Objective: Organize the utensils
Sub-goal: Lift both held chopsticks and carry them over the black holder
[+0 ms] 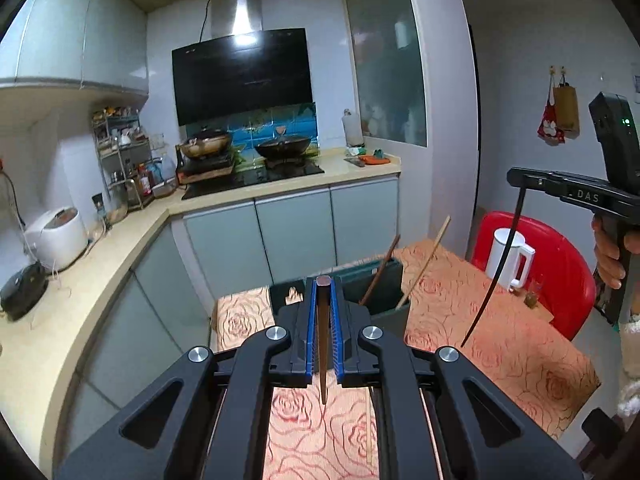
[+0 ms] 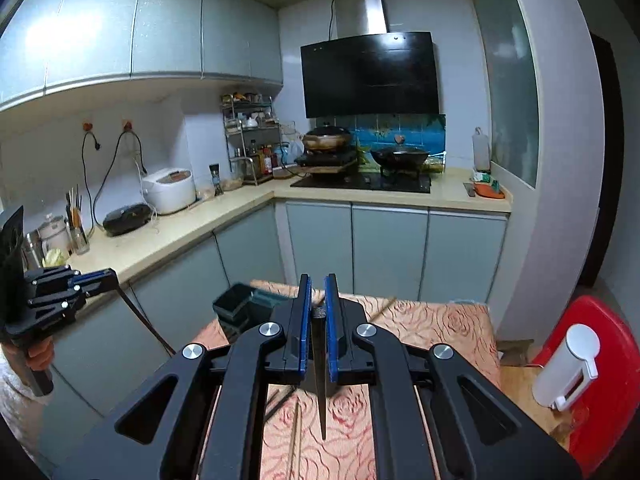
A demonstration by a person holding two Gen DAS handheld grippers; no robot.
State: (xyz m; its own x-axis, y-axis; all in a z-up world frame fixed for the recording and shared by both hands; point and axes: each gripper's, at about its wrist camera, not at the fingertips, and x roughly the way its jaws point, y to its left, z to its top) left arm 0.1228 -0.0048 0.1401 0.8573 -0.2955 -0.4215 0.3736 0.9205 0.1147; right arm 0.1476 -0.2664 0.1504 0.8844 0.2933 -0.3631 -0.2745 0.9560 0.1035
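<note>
Both claws, left (image 1: 324, 312) & right (image 2: 319, 312), clamp chopsticks (image 1: 323, 356) above table (image 1: 500, 320).

Rose-patterned tablecloth (image 1: 500, 332), red chair (image 1: 560, 264), white kettle (image 1: 510, 258)

Small kitchen interior. An L-shaped beige countertop (image 2: 224, 216) ran along the left and far walls above grey-blue cabinet doors (image 2: 388, 248). Grey wall cabinets (image 2: 120, 28) hung at the upper left, catching a bright glare. A black range hood (image 2: 370, 74) with a steel flue (image 2: 362, 10) was mounted over the hob (image 2: 360, 184), before blue tiles (image 2: 416, 128). A frosted glass panel (image 1: 386, 56) stood at right. A rose-patterned tablecloth (image 1: 500, 320) lay nearest.
</note>
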